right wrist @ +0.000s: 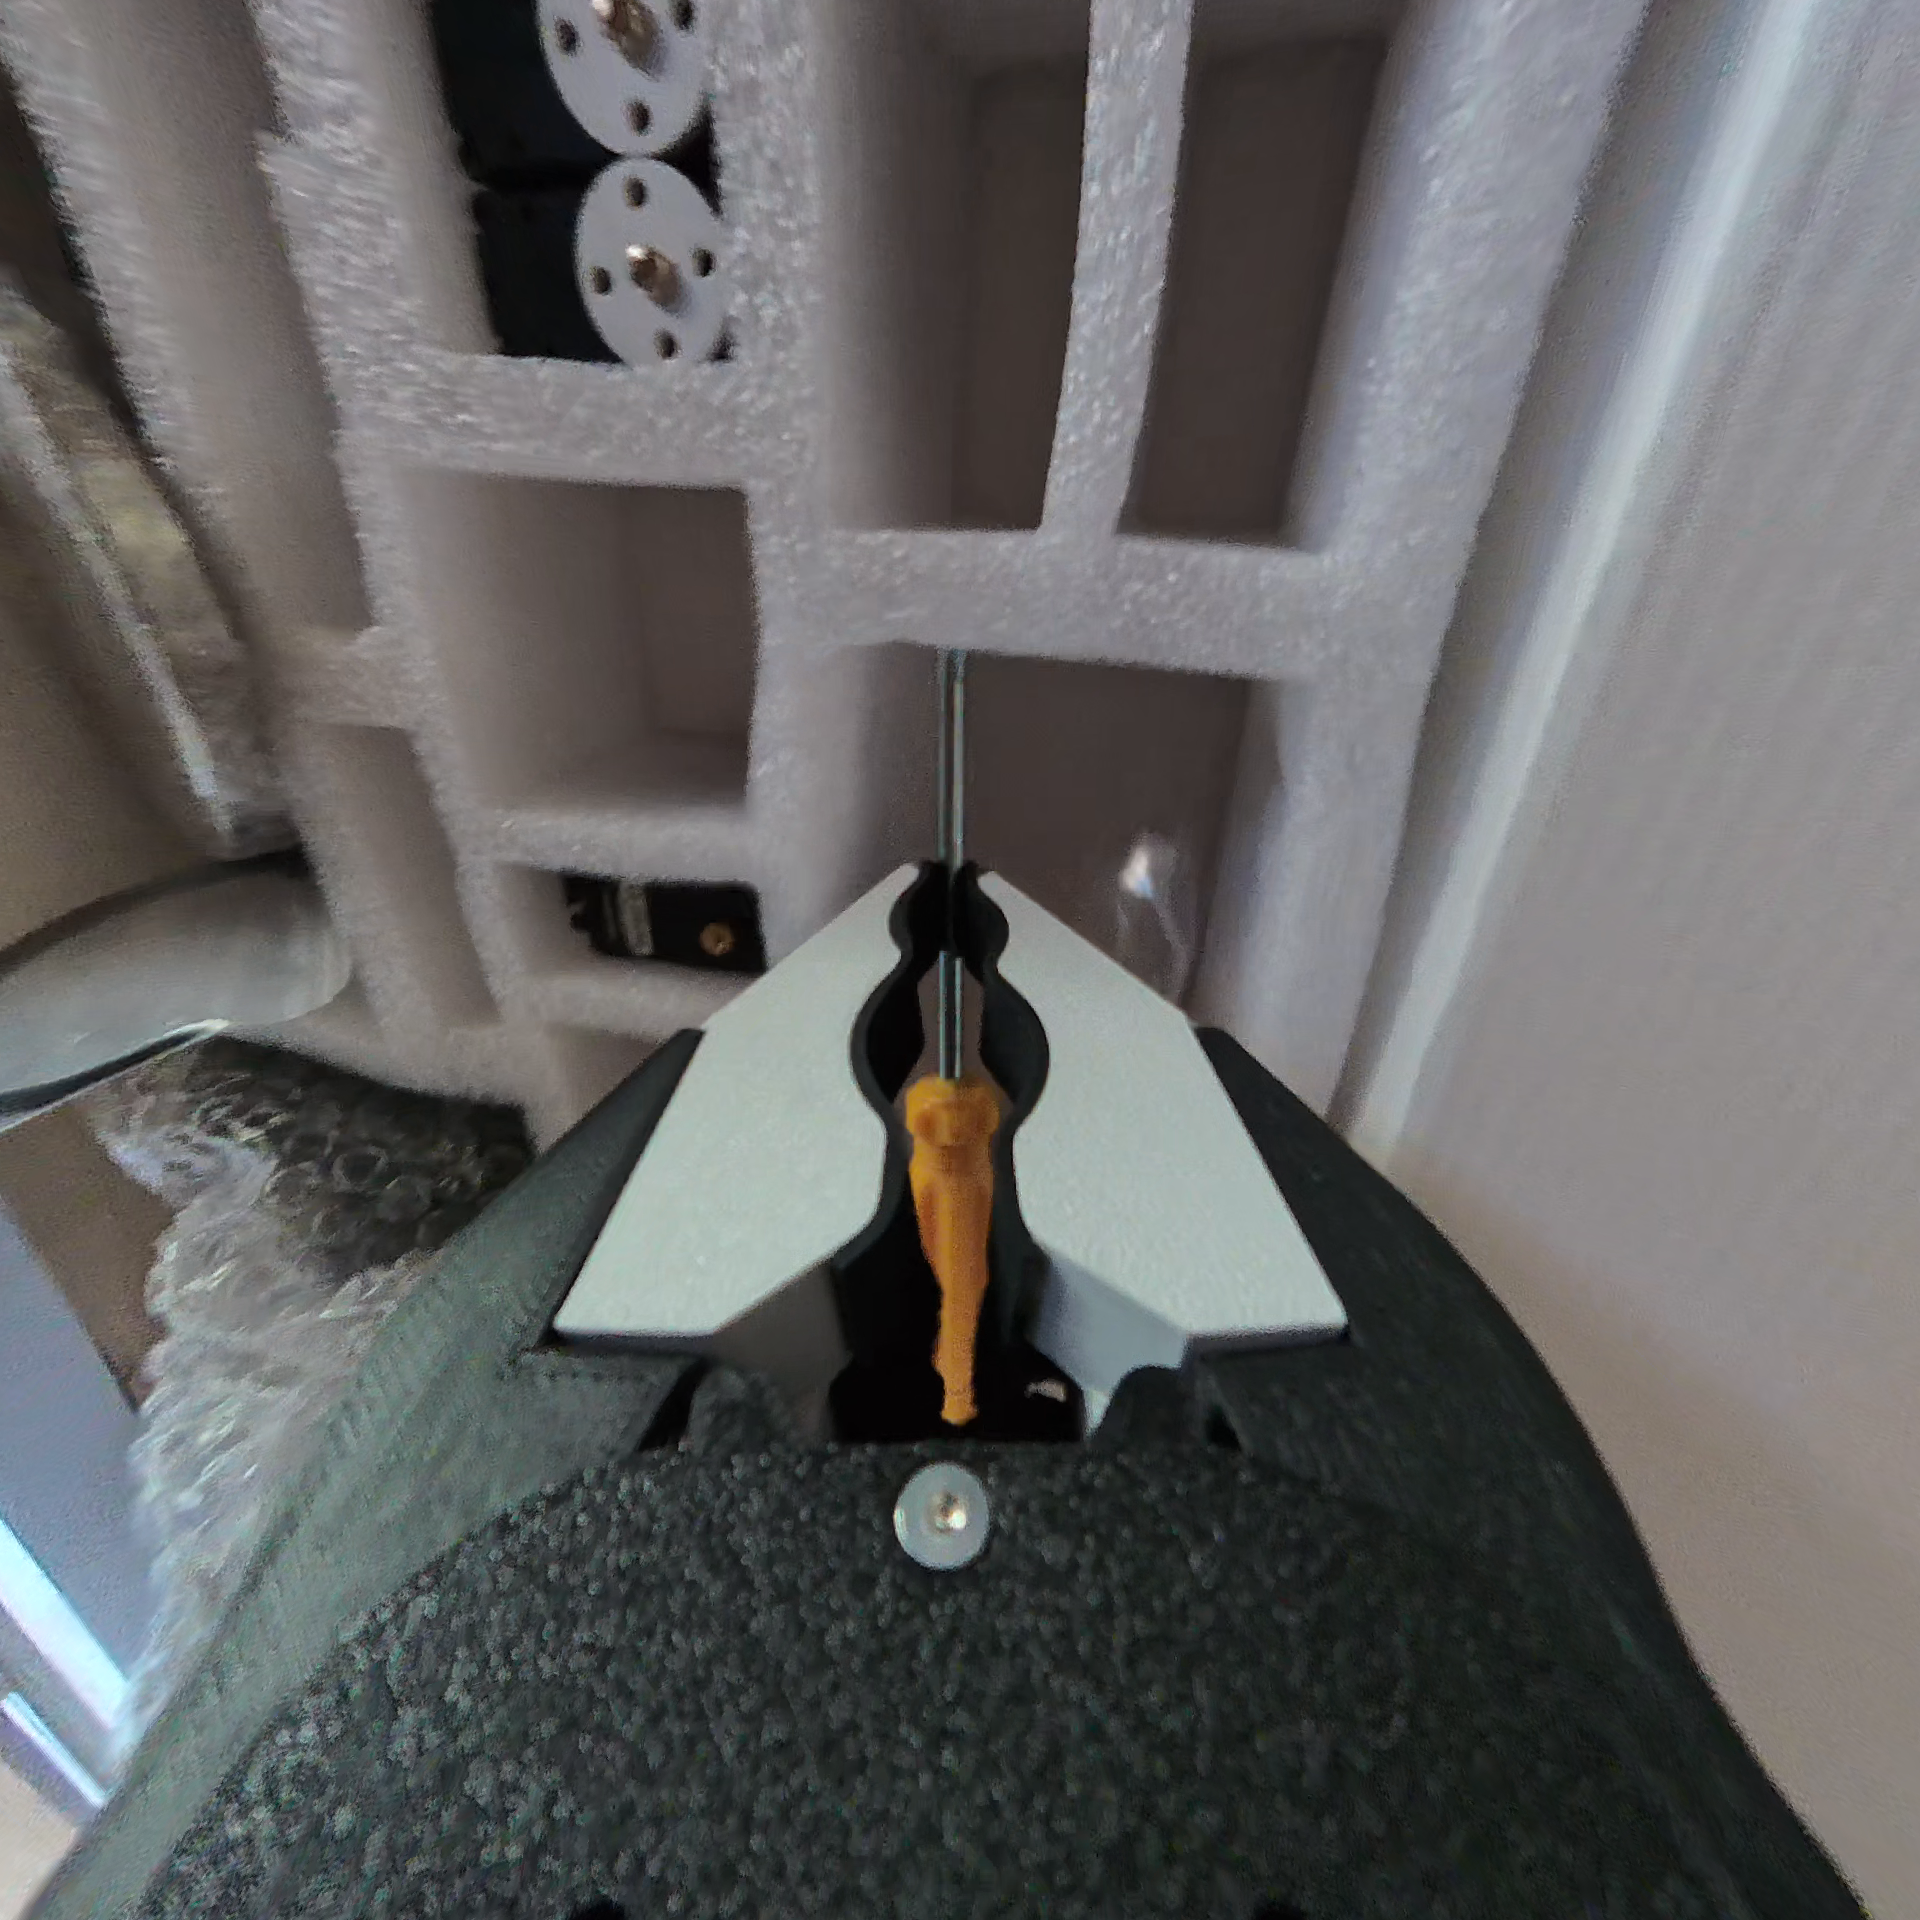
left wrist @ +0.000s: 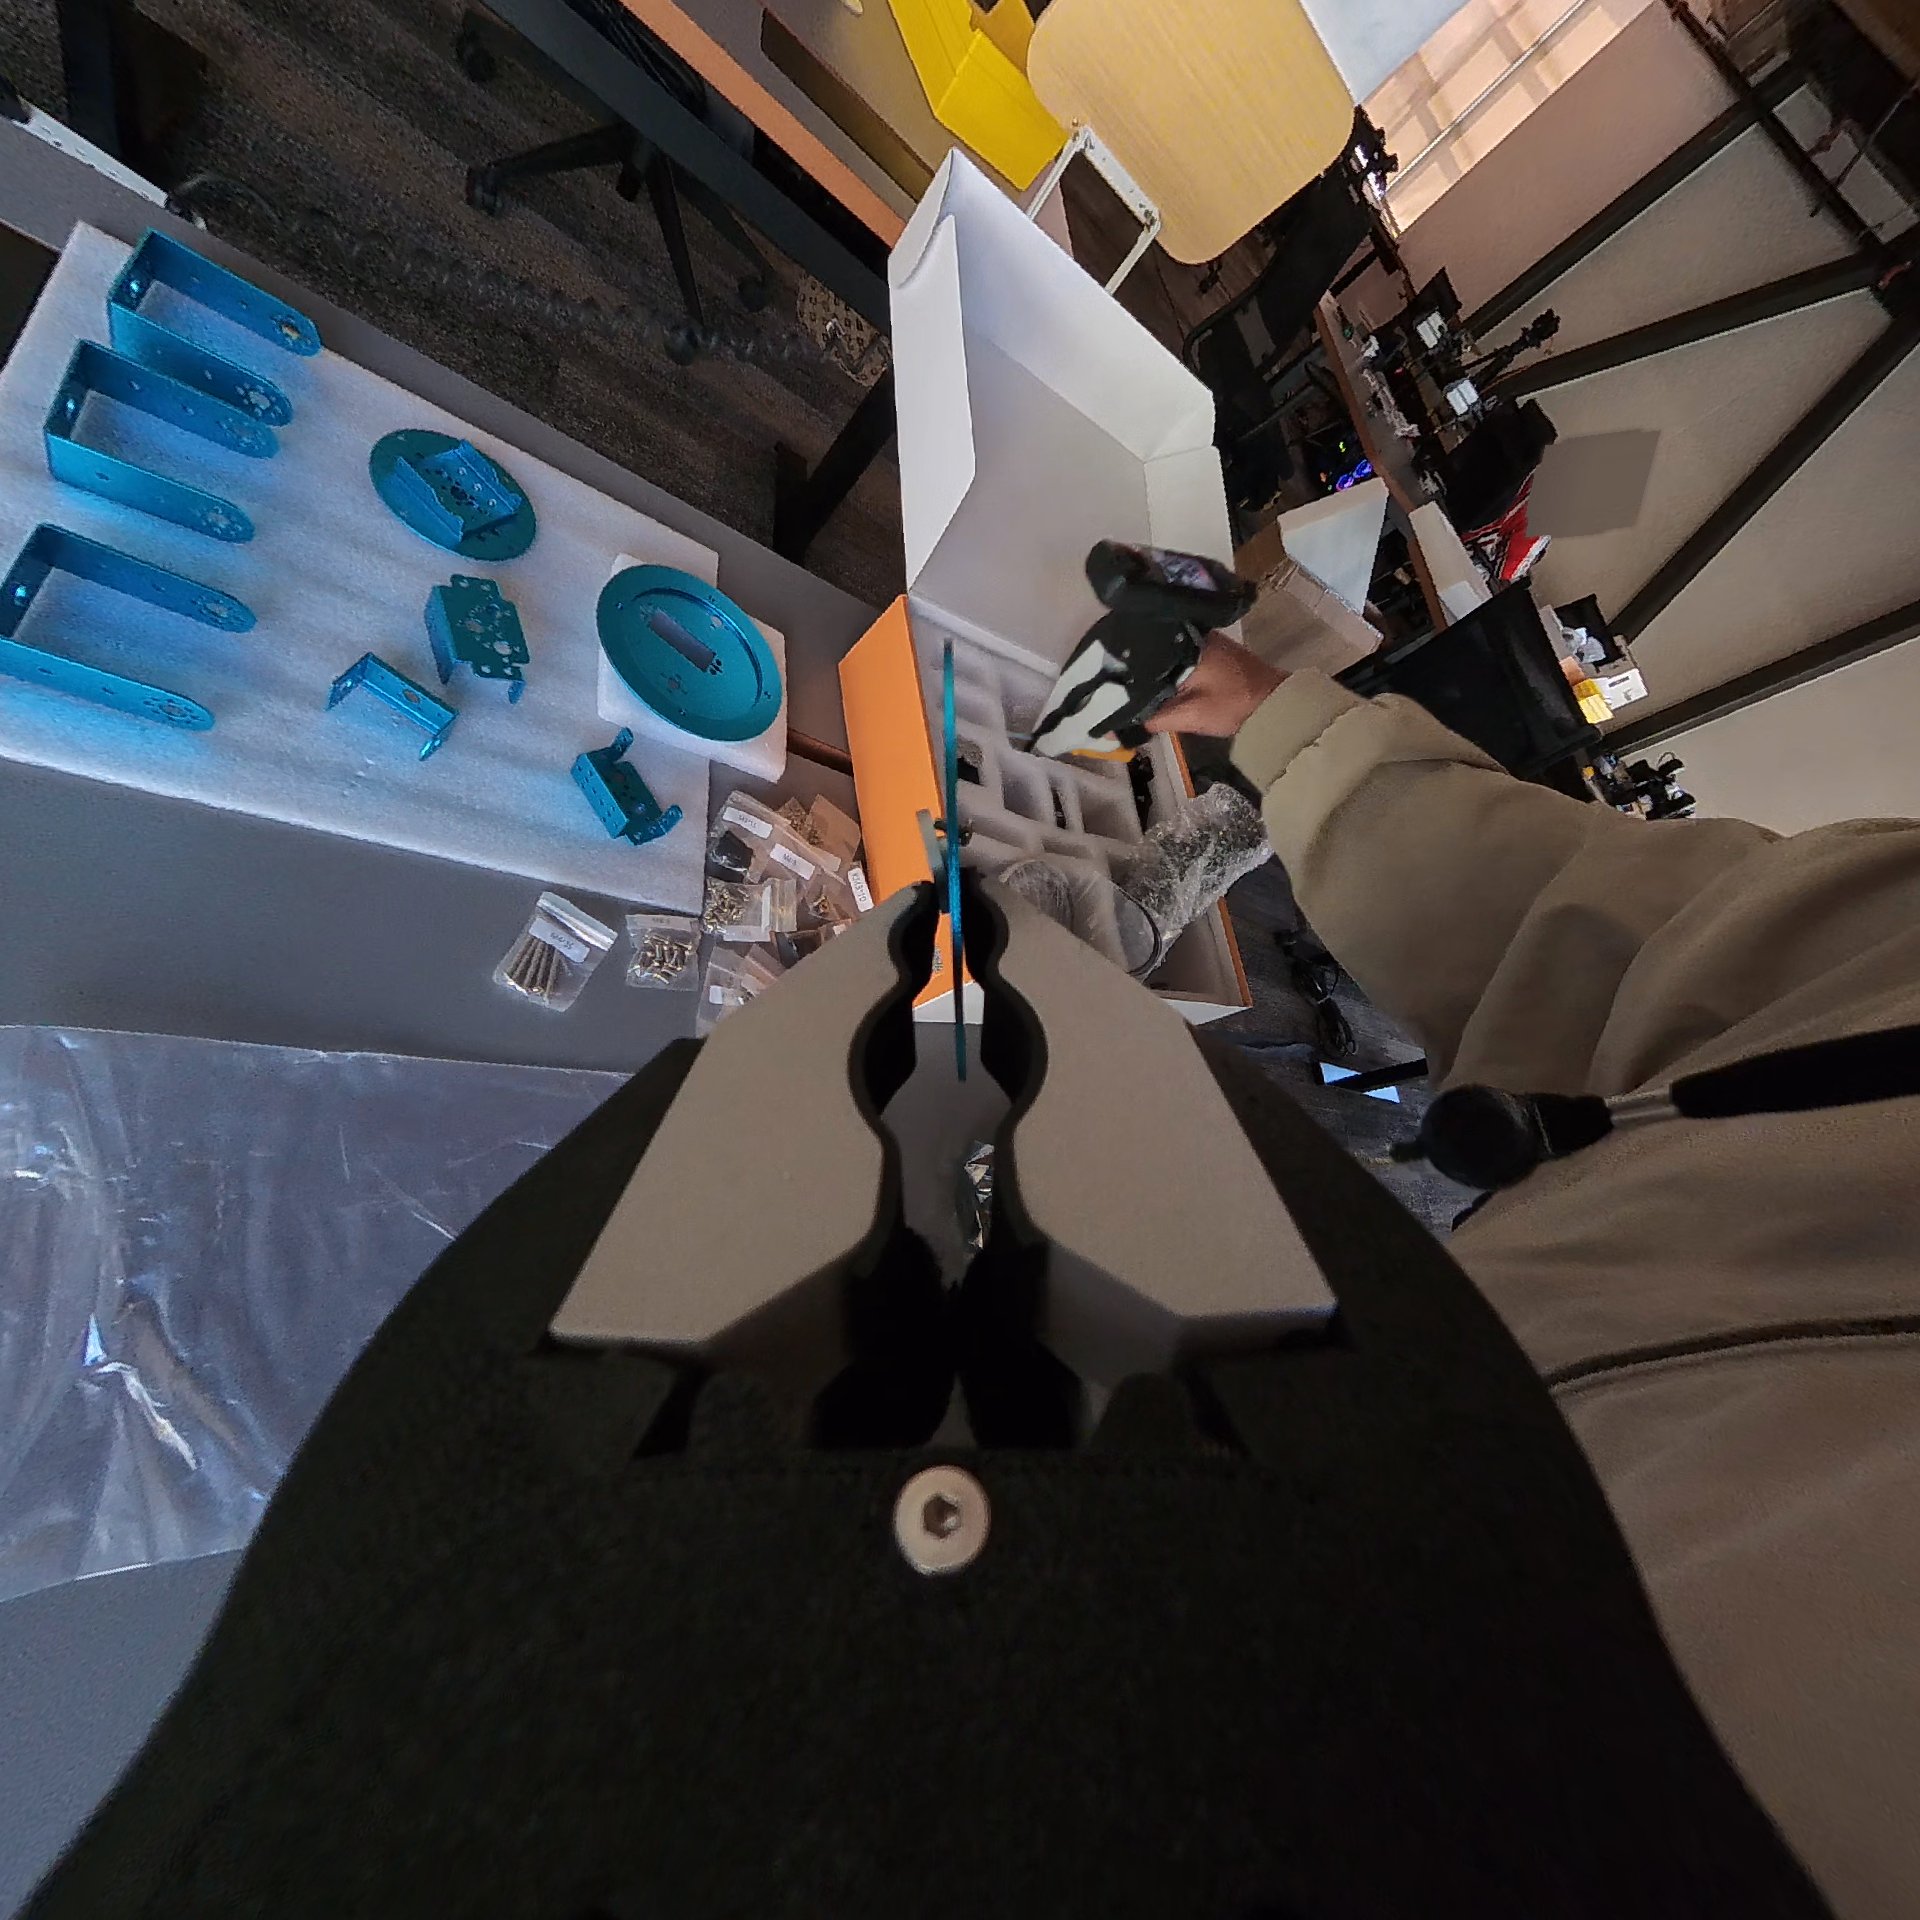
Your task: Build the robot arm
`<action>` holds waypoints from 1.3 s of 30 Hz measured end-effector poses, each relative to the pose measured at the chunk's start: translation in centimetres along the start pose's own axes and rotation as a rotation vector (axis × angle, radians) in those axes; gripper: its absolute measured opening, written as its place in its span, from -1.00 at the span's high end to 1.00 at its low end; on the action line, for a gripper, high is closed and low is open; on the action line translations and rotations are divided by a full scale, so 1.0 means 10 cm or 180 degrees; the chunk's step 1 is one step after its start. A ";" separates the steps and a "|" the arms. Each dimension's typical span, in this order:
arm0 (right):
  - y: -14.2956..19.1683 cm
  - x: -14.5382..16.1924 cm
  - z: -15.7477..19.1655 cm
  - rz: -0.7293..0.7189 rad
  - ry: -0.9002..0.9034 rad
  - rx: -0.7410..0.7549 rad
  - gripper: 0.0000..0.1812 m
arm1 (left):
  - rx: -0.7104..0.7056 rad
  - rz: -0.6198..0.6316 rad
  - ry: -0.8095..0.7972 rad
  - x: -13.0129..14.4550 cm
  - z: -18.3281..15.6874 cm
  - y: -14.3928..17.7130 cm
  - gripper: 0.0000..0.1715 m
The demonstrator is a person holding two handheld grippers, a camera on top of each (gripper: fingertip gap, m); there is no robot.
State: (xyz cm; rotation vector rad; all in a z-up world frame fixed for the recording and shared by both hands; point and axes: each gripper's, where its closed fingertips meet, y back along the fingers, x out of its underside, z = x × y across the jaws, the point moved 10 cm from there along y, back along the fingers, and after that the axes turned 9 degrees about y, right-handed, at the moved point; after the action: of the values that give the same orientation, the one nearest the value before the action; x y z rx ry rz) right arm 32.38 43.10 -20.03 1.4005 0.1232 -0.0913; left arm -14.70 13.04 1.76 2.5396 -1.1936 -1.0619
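Note:
My left gripper (left wrist: 951, 896) is shut on a thin blue metal plate (left wrist: 950, 790), seen edge-on, held above the table near the orange box (left wrist: 883, 748). My right gripper (right wrist: 952, 871) is shut on the thin metal shaft of a small screwdriver with an orange handle (right wrist: 948, 1236); the handle lies between the fingers and the shaft tip (right wrist: 952, 727) points into an empty cell of the white foam insert (right wrist: 1081, 597). The right gripper also shows in the left wrist view (left wrist: 1132, 665), held by a hand over the open box.
Several blue metal brackets (left wrist: 156, 416) and round plates (left wrist: 686, 649) lie on white foam sheets on the grey table (left wrist: 208, 914). Small bags of screws (left wrist: 556, 951) lie beside the box. A clear plastic bag (left wrist: 208, 1247) lies at the left. Black servos (right wrist: 623, 208) and bubble wrap (right wrist: 312, 1226) sit in the foam.

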 end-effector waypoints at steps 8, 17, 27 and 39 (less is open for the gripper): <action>0.73 -0.13 -0.05 -0.0421 -0.0613 -0.0603 0.98 | 0.0104 0.0009 0.0013 0.02 -0.05 -0.04 0.95; 0.81 -1.35 1.52 -0.0932 -0.0463 -0.0509 0.98 | 0.0180 -0.0022 0.0195 -0.02 0.14 -0.02 0.95; -0.68 -2.70 3.11 -0.2084 -0.2017 -0.0266 0.97 | 0.0407 0.0488 0.0003 -0.04 0.75 -0.09 0.95; -0.95 -2.93 3.27 -0.1892 -0.2312 -0.0276 0.98 | 0.0533 0.1441 -0.0624 0.14 1.88 -0.10 0.95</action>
State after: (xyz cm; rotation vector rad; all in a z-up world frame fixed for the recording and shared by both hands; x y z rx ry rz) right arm 3.15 9.01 -19.86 1.1320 -0.0668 -1.0601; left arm -25.74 15.69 -13.32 2.1420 -1.8659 -1.1479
